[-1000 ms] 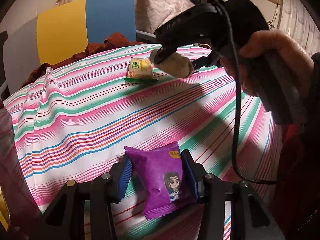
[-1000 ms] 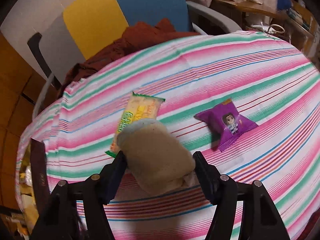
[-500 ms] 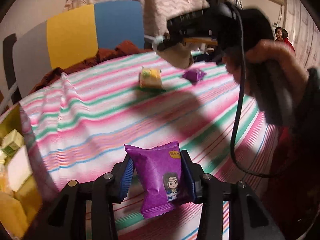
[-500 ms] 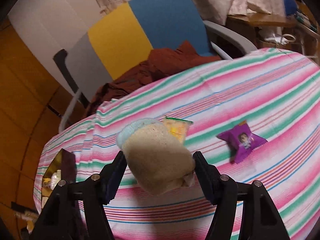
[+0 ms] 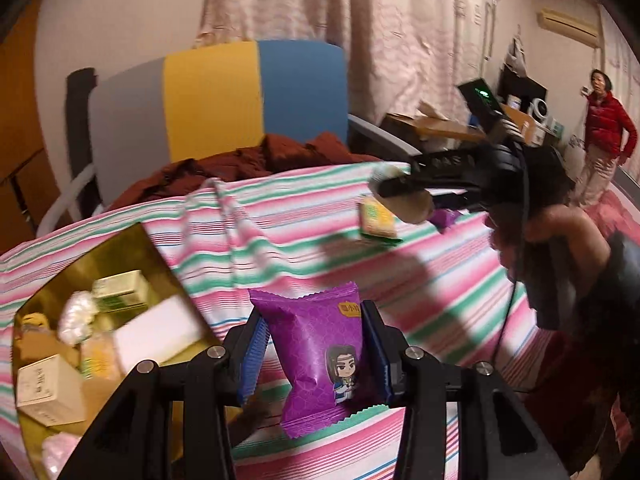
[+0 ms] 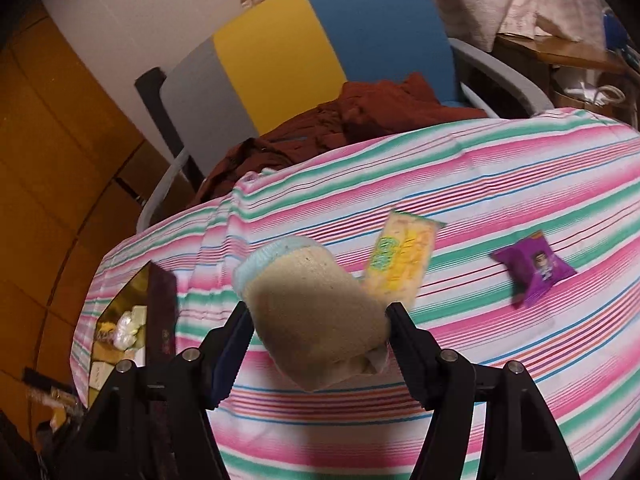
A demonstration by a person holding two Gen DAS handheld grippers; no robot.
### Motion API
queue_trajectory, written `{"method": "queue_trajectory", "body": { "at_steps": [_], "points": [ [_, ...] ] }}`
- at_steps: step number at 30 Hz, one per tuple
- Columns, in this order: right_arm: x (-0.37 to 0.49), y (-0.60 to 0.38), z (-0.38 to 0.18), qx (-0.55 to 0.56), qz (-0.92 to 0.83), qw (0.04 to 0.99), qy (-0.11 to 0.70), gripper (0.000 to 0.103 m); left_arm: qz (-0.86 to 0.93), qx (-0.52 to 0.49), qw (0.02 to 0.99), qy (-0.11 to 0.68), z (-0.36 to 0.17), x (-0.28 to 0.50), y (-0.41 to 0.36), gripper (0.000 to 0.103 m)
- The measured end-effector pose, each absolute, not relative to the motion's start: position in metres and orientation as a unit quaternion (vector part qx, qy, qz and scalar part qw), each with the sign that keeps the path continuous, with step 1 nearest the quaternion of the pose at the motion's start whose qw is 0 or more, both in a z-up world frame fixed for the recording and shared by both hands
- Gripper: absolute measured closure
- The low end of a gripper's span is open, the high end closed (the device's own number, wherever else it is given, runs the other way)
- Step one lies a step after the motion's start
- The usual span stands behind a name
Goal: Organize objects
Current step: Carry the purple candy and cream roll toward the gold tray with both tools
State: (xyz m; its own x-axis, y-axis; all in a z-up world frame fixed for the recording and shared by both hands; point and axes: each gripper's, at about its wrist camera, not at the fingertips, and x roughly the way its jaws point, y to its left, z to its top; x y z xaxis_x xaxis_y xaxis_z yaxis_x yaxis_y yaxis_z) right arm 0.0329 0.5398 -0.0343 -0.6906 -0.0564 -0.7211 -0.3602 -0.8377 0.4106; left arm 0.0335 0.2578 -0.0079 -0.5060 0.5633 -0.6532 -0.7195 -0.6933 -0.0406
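While the left tongs [image 5: 314, 354] clamp a purple snack packet [image 5: 320, 354] above the striped surface [image 5: 280, 256], the gold box [image 5: 132, 248] of small items lies just to their left. The right tongs [image 6: 318, 334] grip a beige rolled sock [image 6: 316, 320]; beyond them lie a yellow snack packet [image 6: 402, 262] and, further right, a second purple packet [image 6: 534, 272]
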Motion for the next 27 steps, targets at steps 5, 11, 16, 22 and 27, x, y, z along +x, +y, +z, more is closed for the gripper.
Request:
{"method": "queue_trajectory", "body": {
  "at_steps": [5, 11, 16, 22, 27],
  "points": [
    [0.027, 0.505, -0.024, -0.387, 0.882, 0.059, 0.263, 0.035, 0.873, -0.325, 0.349, 0.098, -0.001, 0.023, 0.23, 0.058],
    [0.012, 0.452, -0.019, -0.393, 0.883, 0.014, 0.255, 0.035, 0.883, -0.333, 0.322, 0.075, -0.003, 0.009, 0.2, 0.058],
    [-0.002, 0.408, -0.018, -0.4, 0.883, -0.025, 0.246, 0.035, 0.89, -0.339, 0.299, 0.057, -0.007, 0.001, 0.173, 0.058],
    [-0.016, 0.364, -0.02, -0.408, 0.88, -0.066, 0.236, 0.035, 0.901, -0.343, 0.264, 0.023, -0.007, -0.013, 0.13, 0.058],
    [-0.024, 0.338, -0.026, -0.416, 0.875, -0.092, 0.23, 0.035, 0.91, -0.346, 0.228, -0.011, -0.005, -0.027, 0.088, 0.058]
  ]
}}
